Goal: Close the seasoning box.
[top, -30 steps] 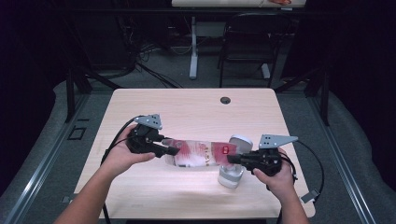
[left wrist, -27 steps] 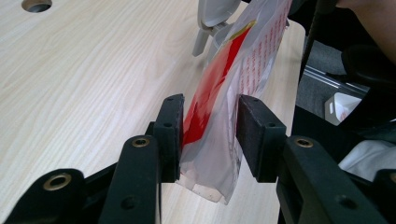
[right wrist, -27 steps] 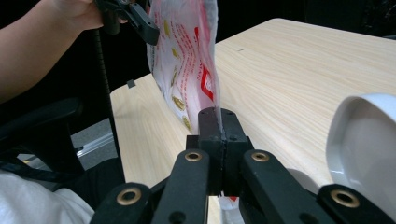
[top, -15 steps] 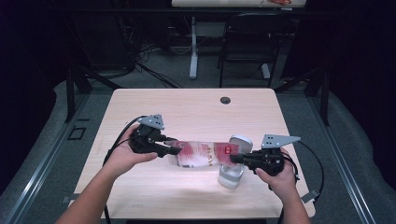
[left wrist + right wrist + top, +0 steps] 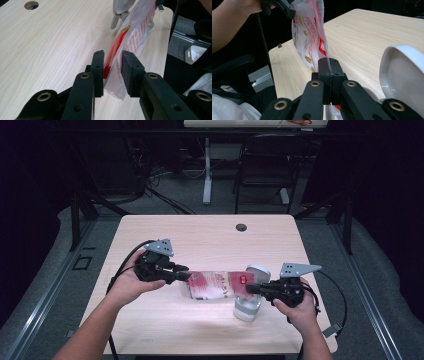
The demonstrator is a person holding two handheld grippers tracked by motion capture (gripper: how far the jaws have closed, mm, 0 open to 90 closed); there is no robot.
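A clear plastic bag [image 5: 215,285] with red print hangs stretched between both grippers, just above the wooden table [image 5: 200,240]. My left gripper [image 5: 182,272] holds its left end. In the left gripper view the bag [image 5: 135,32] sits bunched between the pads of that gripper [image 5: 112,57], whose jaws have just been closing on it. My right gripper [image 5: 250,289] is shut tight on the other end. The right gripper view shows the film of the bag [image 5: 308,32] pinched at this gripper's tips [image 5: 329,61]. A white lidded container [image 5: 248,305] stands under the right end, its lid [image 5: 258,270] tipped up.
A round cable hole [image 5: 241,227] lies near the table's far edge. Behind the table stand a dark chair [image 5: 265,165] and a desk leg [image 5: 206,170] among floor cables. The white container [image 5: 402,75] looms close at the right of the right gripper view.
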